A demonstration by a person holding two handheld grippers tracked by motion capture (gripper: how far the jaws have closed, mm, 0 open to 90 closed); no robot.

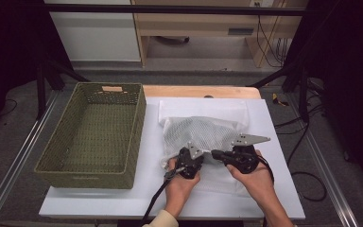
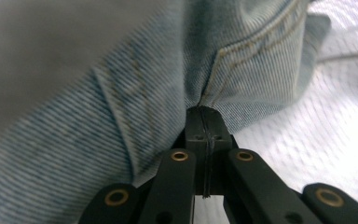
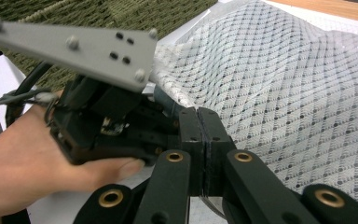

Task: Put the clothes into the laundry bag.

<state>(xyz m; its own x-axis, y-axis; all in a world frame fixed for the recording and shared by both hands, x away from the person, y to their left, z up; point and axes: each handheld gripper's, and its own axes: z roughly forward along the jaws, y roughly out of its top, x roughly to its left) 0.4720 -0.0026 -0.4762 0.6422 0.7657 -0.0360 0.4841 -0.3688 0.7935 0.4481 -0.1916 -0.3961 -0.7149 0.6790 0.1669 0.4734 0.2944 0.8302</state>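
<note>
Two grippers (image 1: pixel 203 156) sat at the table (image 1: pixel 274 189), left (image 2: pixel 204 114) pinching denim (image 2: pixel 135 116), right (image 3: pixel 199 116) clamped on the mesh bag (image 3: pixel 298 93).

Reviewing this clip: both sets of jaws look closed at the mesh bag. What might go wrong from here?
1. The left gripper pinches only a small fold of the denim garment; it may slip free.
2. The right gripper sits against the white mesh bag, so the netting might snag.
3. The two grippers work close together and may collide.
</note>
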